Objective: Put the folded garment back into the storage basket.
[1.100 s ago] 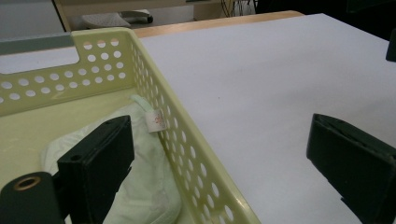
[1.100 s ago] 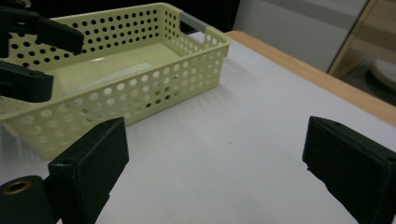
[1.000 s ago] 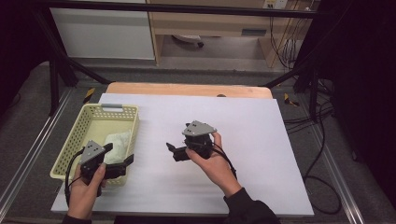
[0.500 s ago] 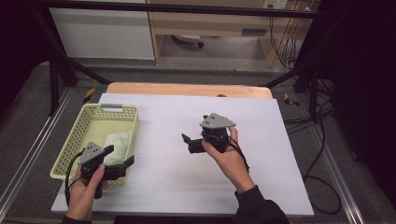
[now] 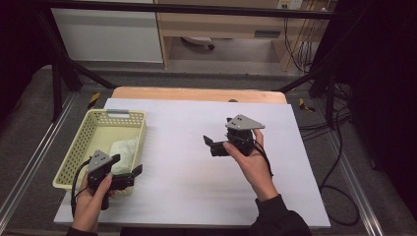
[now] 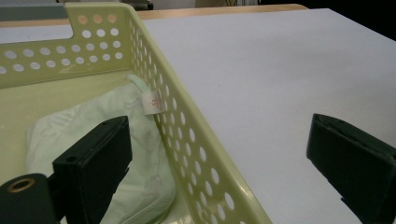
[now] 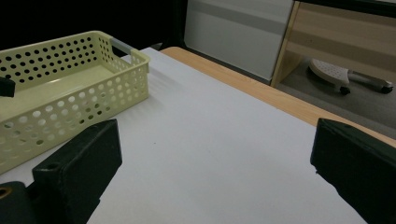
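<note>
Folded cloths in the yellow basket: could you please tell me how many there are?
1. A pale green folded cloth lies in the near right corner of the yellow basket; anything beneath it would be hidden.

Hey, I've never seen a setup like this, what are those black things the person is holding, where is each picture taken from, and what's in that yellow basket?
A person sits at a table covered with a white sheet and holds a hand-held tool in each hand. Each tool is a black two-jaw gripper with its own small camera.

The wide picture comes from a camera above the table. The other two look along each gripper's jaws.

The left gripper is open, one jaw either side of the right wall of the pale yellow perforated plastic basket. Inside the basket lies a folded pale green cloth with a small white label. The right gripper is lifted over the middle of the sheet; its jaws have just been opening and hold nothing.
</note>
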Tool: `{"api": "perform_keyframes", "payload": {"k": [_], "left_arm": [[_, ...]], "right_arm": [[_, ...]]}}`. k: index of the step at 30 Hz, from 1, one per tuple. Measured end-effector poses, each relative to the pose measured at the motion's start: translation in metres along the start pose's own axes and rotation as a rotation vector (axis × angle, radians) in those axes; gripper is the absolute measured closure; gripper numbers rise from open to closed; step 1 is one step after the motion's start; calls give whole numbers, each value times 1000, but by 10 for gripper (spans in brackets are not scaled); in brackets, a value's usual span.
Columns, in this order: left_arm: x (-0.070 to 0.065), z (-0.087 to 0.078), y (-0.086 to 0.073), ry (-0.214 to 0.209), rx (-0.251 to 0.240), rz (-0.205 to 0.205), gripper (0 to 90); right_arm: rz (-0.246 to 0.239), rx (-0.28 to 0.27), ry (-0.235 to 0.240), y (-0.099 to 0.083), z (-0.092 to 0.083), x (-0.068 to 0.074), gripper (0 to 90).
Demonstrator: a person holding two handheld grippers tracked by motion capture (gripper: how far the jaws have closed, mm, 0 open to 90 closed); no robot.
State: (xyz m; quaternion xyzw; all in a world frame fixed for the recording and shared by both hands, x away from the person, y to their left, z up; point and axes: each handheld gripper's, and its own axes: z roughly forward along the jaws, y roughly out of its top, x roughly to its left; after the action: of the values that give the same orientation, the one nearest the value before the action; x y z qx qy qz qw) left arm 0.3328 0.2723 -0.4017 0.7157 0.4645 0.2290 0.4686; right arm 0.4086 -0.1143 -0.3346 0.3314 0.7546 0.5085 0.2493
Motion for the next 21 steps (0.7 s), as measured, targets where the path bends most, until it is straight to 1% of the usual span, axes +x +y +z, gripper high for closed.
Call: {"api": "perform_keyframes", "payload": {"k": [2,7,9,12,14,17,19,20,21], "left_arm": [[0,0,0,-7,1,0,60],[1,0,0,-6,4,-3,57],[0,0,0,-3,7,-1,58],[1,-1,0,16,1,-8,60],[2,-1,0,17,-1,-17,62],[3,-2,-1,26,-3,-15,61],[2,-1,-1,27,-2,-7,53],[2,-1,-1,26,-2,-9,54],[2,-1,-1,27,-3,-10,53]], "right_arm": [[3,-13,-9,1,-3,-4,24],[20,-46,-44,6,-15,-13,23],[21,-58,-45,6,-21,-16,21],[25,-51,-60,4,-27,-21,23],[36,-51,-70,3,-31,-24,23],[46,-43,-82,1,-38,-30,29],[53,-44,-109,0,-43,-34,38],[60,-48,-120,0,-45,-36,38],[65,-51,-123,-1,-48,-38,38]]}}
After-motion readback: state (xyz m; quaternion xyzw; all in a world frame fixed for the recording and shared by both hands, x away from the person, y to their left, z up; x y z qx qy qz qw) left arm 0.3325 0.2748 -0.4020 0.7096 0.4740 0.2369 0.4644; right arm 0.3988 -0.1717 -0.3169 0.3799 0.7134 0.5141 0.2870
